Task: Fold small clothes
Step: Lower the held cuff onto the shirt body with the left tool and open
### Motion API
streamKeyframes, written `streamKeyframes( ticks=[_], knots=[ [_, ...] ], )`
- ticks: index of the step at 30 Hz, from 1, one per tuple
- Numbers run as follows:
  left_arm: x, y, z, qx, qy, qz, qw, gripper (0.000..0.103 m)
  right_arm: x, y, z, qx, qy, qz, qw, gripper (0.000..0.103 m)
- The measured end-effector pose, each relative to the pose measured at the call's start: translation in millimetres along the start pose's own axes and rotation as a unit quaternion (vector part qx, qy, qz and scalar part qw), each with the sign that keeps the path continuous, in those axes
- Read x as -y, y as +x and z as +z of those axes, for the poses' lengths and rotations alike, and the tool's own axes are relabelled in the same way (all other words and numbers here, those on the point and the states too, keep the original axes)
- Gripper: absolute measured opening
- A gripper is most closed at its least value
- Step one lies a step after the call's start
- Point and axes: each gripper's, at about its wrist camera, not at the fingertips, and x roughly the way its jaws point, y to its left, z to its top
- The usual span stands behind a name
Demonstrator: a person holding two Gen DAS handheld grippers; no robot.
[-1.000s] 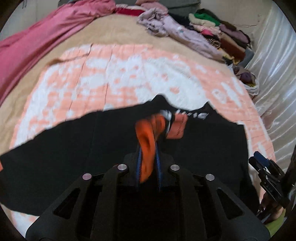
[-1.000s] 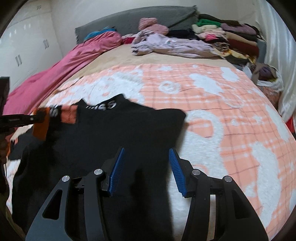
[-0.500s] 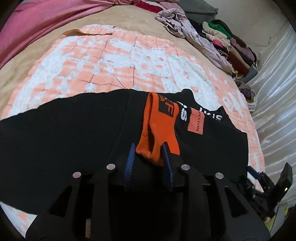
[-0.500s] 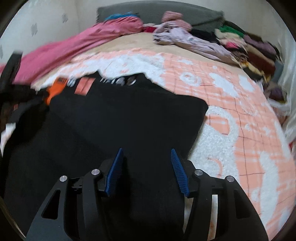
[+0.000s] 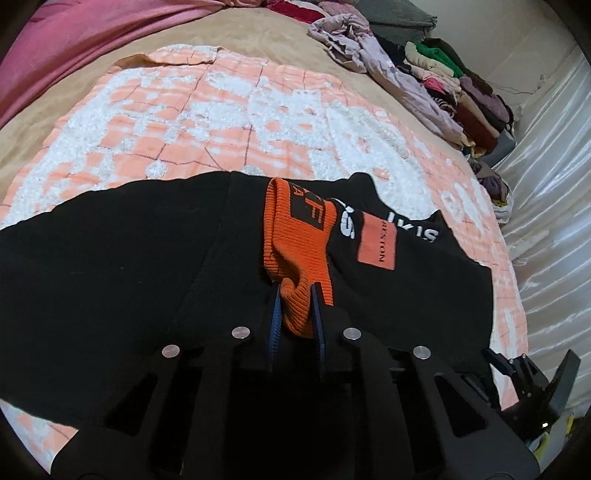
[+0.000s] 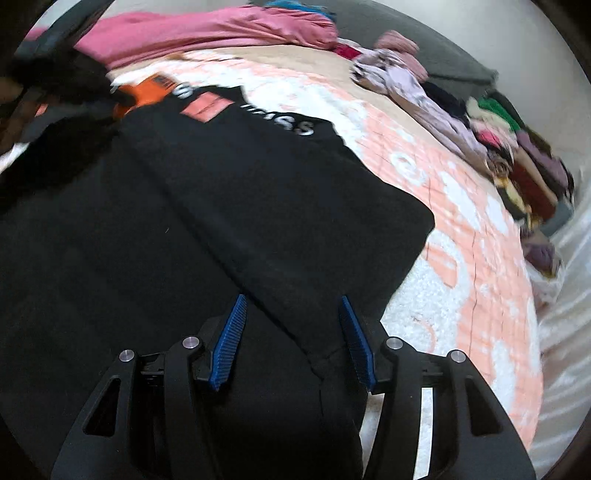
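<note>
**Black garment, sleeve fold in progress**

Item: black top [image 5: 110, 266] flat on the bed [image 5: 221, 110]. My left tongs [image 5: 295, 317] are closing, pinching the orange cuff [image 5: 295, 236]. Right tongs [image 6: 291, 339] spread over cloth at 6 o'clock. Next: lay cuff down, release.

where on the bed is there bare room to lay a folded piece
Free: the peach-and-white blanket between the black garment and the tan sheet. Crowded: the clothes pile along the far right edge and the pink cover on the left.
</note>
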Motion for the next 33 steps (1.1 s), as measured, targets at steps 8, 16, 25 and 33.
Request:
streamKeyframes(
  ticks=[8,16,25,33],
  knots=[
    [0,-13,-4,-0.004,-0.016,-0.033,0.9993,0.007,21,-1,5,0.023,0.061,-0.013,0.998,0.009],
    [3,-23,-20,-0.002,-0.002,-0.022,0.9998,0.007,44,-22,-10,0.028,0.06,0.054,0.996,0.011],
    [-14,-15,-33,-0.012,-0.013,-0.012,0.9998,0.007,24,-4,-6,-0.016,-0.011,0.029,0.999,0.013],
    [-15,-42,-35,0.021,0.005,0.023,0.9995,0.007,40,-32,-13,0.004,0.035,0.092,0.995,0.034]
  ],
)
